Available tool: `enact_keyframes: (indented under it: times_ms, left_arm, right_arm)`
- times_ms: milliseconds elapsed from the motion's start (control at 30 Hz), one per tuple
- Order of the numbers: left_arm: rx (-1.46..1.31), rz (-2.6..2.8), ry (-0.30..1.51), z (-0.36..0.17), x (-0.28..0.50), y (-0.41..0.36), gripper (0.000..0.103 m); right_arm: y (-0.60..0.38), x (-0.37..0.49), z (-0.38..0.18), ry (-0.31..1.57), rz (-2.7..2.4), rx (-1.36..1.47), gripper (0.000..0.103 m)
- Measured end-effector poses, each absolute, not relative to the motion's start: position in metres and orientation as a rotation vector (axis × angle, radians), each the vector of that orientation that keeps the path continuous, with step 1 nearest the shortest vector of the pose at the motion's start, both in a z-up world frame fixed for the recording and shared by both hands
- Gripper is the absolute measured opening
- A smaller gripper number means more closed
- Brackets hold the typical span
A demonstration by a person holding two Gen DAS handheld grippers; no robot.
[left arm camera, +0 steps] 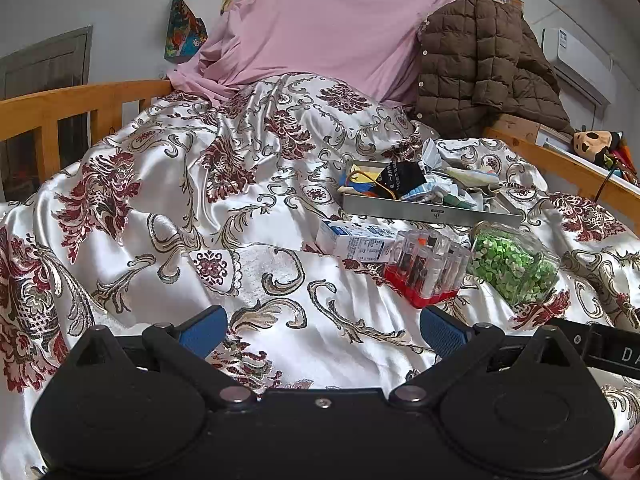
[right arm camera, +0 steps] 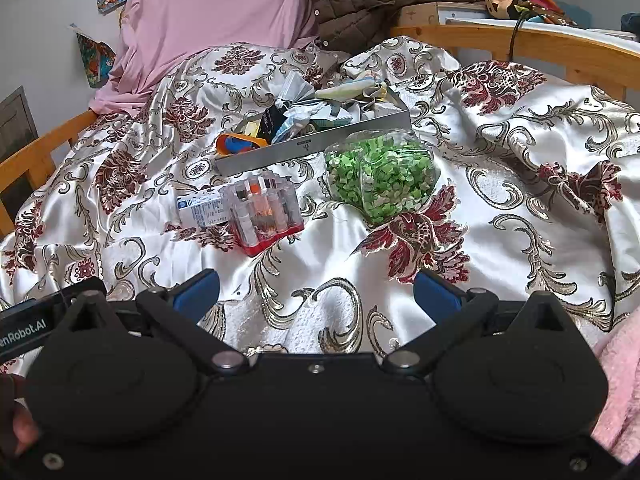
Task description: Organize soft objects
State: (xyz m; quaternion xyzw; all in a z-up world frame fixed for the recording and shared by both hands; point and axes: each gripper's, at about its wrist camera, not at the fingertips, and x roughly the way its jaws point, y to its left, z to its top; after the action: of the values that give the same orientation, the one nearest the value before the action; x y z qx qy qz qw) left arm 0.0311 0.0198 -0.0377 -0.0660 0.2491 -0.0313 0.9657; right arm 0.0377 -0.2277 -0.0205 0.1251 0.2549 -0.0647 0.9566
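Observation:
A grey metal tray (left arm camera: pixel 432 211) (right arm camera: pixel 316 144) sits on the satin bedspread, filled with several soft items: socks, a black cloth (left arm camera: pixel 402 179), folded pale cloths (right arm camera: pixel 352 92) and an orange-blue piece (right arm camera: pixel 240 145). My left gripper (left arm camera: pixel 322 332) is open and empty, low over the bedspread in front of the tray. My right gripper (right arm camera: pixel 316 292) is open and empty, also short of the tray. Each gripper's blue pads are wide apart.
Before the tray lie a white carton (left arm camera: pixel 354 242) (right arm camera: pixel 200 210), a clear box with a red base (left arm camera: pixel 428 266) (right arm camera: pixel 264 210) and a clear jar of green bits (left arm camera: pixel 516 266) (right arm camera: pixel 380 172). Wooden bed rails (left arm camera: pixel 80 104), a pink sheet (left arm camera: pixel 332 24) and a brown jacket (left arm camera: pixel 484 68) stand behind.

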Motion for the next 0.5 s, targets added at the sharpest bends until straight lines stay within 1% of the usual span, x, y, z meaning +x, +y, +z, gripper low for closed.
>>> enact_keyframes:
  times_ms: [500]
  left_arm:
    - [-0.126, -0.061, 0.508, -0.0391, 0.0314, 0.0193, 0.102]
  right_arm:
    - [-0.2266, 0.0381, -0.0216, 0.521, -0.131, 0.254, 0.102]
